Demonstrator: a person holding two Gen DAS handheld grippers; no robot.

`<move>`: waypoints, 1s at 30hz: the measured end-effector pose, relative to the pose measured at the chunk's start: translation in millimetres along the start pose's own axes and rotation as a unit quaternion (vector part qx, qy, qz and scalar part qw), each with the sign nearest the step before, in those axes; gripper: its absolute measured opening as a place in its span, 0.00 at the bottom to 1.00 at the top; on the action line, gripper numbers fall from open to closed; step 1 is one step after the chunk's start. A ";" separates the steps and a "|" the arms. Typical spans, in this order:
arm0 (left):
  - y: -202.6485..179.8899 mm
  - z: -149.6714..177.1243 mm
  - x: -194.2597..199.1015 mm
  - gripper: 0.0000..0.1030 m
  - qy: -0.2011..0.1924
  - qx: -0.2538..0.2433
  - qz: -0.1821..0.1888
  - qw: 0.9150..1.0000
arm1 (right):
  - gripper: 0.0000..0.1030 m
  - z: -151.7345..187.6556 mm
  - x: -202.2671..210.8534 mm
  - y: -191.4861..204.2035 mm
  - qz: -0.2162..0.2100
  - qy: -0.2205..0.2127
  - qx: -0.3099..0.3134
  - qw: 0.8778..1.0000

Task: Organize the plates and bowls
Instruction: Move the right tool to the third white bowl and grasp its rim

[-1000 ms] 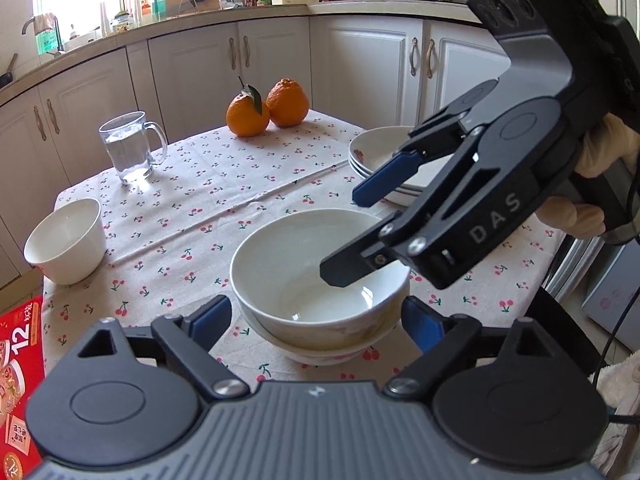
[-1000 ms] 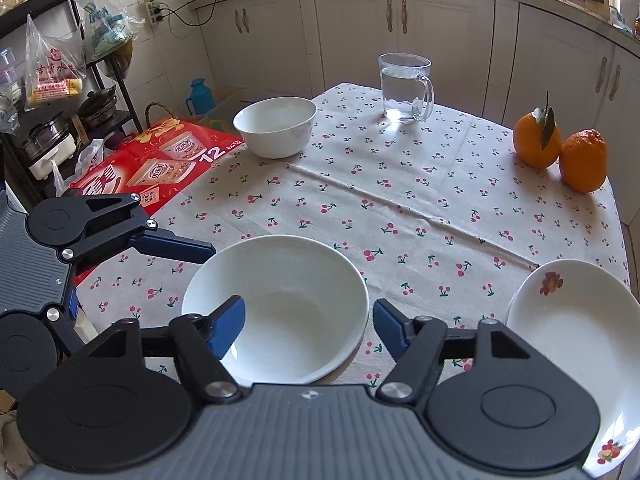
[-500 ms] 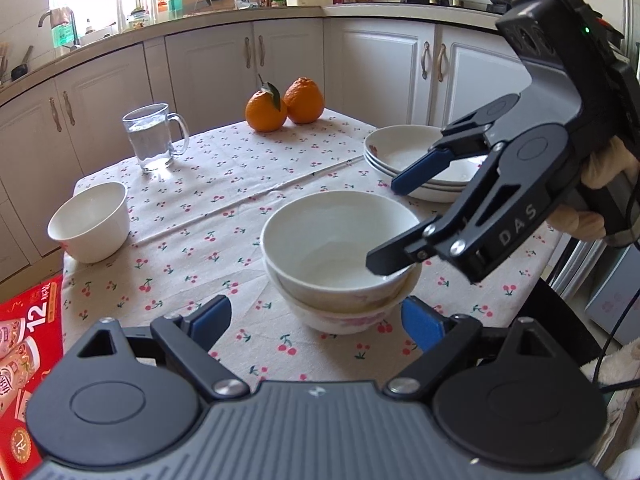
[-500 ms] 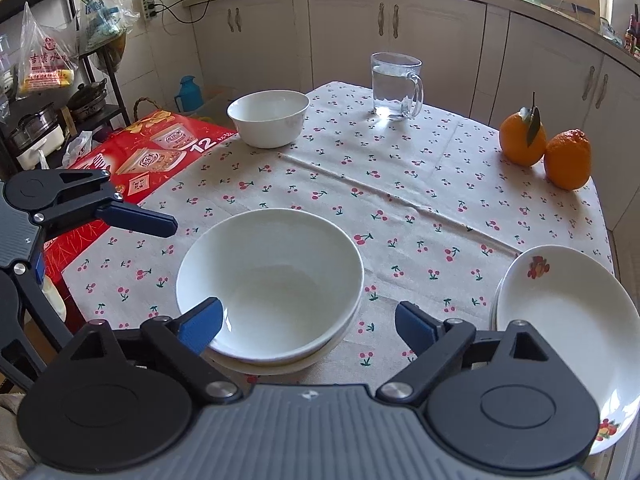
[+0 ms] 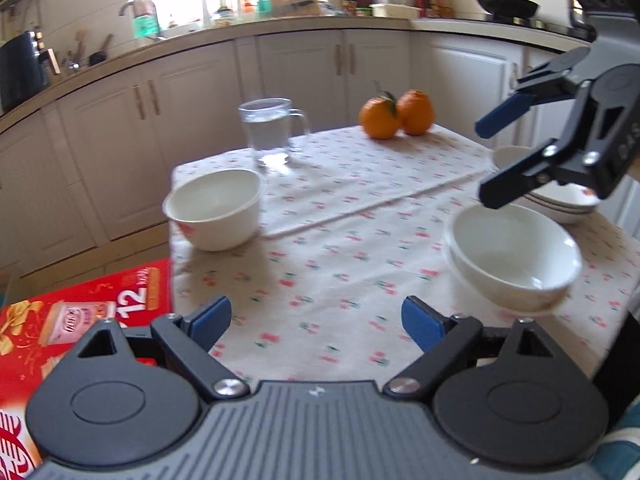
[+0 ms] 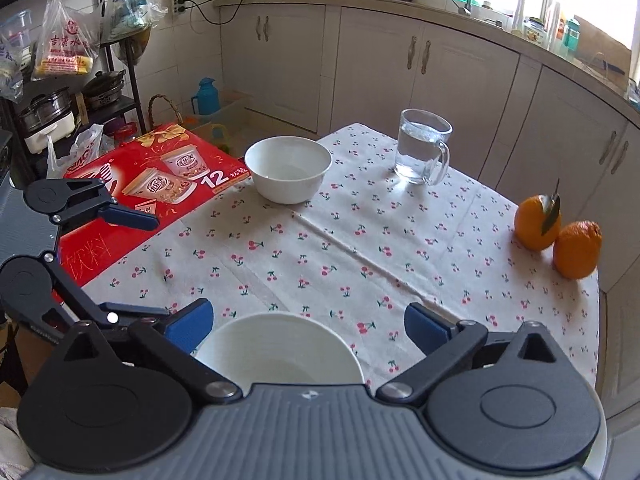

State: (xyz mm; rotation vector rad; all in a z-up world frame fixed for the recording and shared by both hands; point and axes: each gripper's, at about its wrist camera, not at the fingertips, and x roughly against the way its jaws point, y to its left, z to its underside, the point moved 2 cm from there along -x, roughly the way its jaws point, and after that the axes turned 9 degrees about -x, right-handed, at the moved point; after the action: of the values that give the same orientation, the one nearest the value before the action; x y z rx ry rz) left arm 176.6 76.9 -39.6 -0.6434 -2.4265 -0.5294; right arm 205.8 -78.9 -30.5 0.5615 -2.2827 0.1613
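Stacked bowls (image 5: 514,258): two white bowls nested one in the other, on the cherry-print tablecloth (image 5: 340,240) near the table's front right side in the left wrist view; in the right wrist view the top bowl's rim shows low in the frame, just ahead of that gripper's body
Lone bowl (image 6: 288,174): white, upright, near the far left edge of the table, just beside the red carton (image 6: 160,184), well apart from the stack
Plates (image 5: 560,196): a low stack of white plates beyond the stacked bowls, partly hidden behind the right gripper's lower finger
Right gripper (image 5: 494,160): jaws have just been opening and stand wide apart; it hangs above the far rim of the stacked bowls, clear of them, with nothing between the pads
Left gripper (image 5: 316,322): jaws partly apart, empty, over bare tablecloth between the lone bowl and the stack, touching neither
Glass mug (image 6: 422,152): clear, with a handle, holding water, upright near the table's far edge
Oranges (image 6: 558,232): two, touching each other, one with a leaf on its stem, at the far right corner of the table
Surroundings: white kitchen cabinets and a counter behind the table
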 end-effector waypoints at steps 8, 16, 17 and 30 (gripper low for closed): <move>47.4 -7.6 -43.6 0.89 0.001 0.028 -0.038 0.999 | 1.00 -53.0 -45.8 -6.8 -0.028 0.032 0.019 0.999; 72.7 -16.9 -83.6 0.89 -0.006 0.035 -0.055 0.998 | 0.99 -98.0 -94.6 -11.9 -0.059 0.050 0.024 0.997; 74.1 -17.7 -86.8 0.89 -0.008 0.035 -0.054 0.998 | 0.99 -102.5 -100.3 -11.7 -0.063 0.051 0.028 0.996; 85.2 -21.4 -121.0 0.88 -0.017 0.044 -0.047 0.998 | 0.81 -141.9 -189.2 -17.6 -0.100 0.091 0.016 0.991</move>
State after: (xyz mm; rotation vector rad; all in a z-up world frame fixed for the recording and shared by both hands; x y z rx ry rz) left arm 319.7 95.9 -78.3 -0.5069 -2.5054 -0.4502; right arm 422.3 10.7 -67.2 0.7587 -2.0377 0.1447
